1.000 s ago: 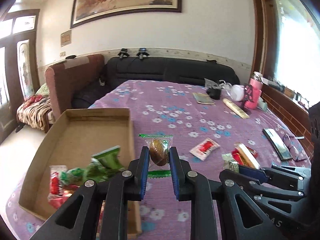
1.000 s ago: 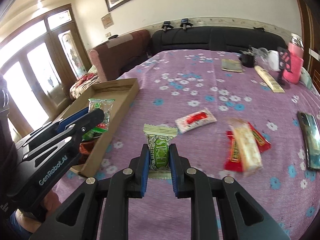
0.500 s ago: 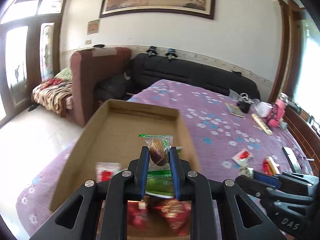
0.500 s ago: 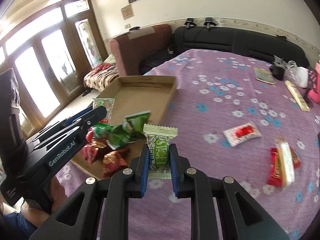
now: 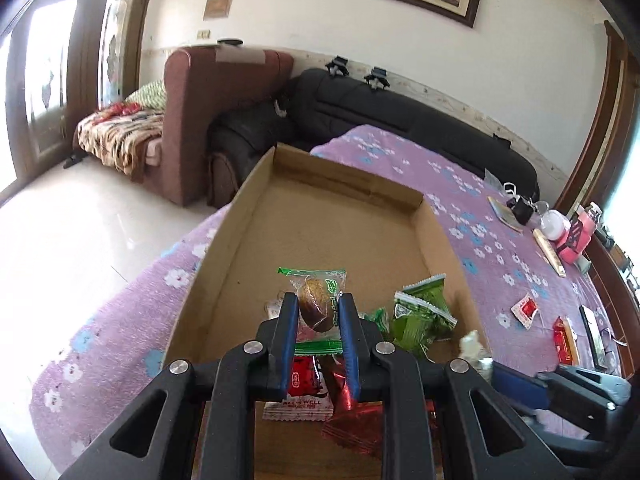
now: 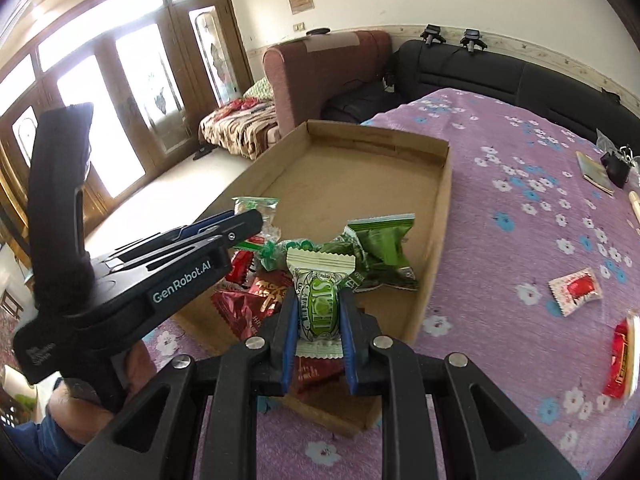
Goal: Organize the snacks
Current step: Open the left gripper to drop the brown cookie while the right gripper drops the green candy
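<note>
A shallow cardboard tray [image 5: 240, 216] [image 6: 440, 216] lies on the purple flowered cloth and holds several green and red snack packets at its near end. My left gripper [image 5: 318, 312] is shut on a clear green-edged packet with a brown snack [image 5: 316, 304], held above the tray's near half. My right gripper [image 6: 319, 312] is shut on a green and white wrapped snack [image 6: 320, 292], hovering over the tray's near corner. The left gripper's body [image 6: 160, 276] shows at the left of the right wrist view, held by a hand [image 6: 76, 412].
Loose snacks stay on the cloth to the right: a white and red packet [image 6: 576, 290] and red bars [image 6: 622, 356]. A pink bottle [image 5: 580, 236], a booklet [image 6: 594, 166] and small items sit at the far end. A sofa [image 5: 400, 112] and armchair [image 5: 192, 120] stand beyond.
Both grippers have swung left from the open cloth to above the tray, each keeping its packet. The loose snacks have slid off to the right in both views.
</note>
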`<state>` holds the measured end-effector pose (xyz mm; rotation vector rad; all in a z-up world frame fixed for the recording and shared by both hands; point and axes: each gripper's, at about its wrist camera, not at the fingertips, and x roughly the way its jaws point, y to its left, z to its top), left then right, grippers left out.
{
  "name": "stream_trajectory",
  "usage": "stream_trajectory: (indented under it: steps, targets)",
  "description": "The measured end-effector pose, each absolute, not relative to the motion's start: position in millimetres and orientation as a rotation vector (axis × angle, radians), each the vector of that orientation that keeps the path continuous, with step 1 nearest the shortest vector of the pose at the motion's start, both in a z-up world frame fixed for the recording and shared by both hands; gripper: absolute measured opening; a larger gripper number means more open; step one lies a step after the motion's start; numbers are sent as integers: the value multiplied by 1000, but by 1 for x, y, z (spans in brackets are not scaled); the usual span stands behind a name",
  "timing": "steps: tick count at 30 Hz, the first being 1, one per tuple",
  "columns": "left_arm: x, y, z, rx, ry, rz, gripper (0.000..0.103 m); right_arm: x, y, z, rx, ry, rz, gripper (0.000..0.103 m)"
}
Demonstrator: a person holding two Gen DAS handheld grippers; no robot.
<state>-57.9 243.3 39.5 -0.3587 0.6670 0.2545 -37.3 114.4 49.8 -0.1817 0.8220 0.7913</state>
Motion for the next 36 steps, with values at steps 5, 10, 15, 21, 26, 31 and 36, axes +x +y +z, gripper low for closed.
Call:
stream_trajectory:
  steps: [5, 10, 15, 21, 26, 31, 36]
  targets:
    - [-54, 242, 38, -348, 690, 245, 21, -35, 120, 45, -199, 807, 771, 19]
    - [-49, 240, 37, -336, 711, 242, 21, -29, 124, 43, -205, 802, 756, 19]
    - [-49, 239, 36, -331, 714, 241, 21, -19, 120, 36, -166, 821, 739, 20]
    - [-48, 238, 37, -322, 709, 231, 22, -18, 112, 36, -127, 839, 745, 29]
    - [-50, 237, 37, -324, 700, 231, 22, -23, 105, 46, -112, 815, 750, 35]
    - [-55, 237, 41, -317, 670, 231, 45, -24, 94, 54, -82, 805, 747, 37]
    - [-57, 235, 43, -304, 657, 235, 47, -21, 79, 60, -43, 803, 731, 37]
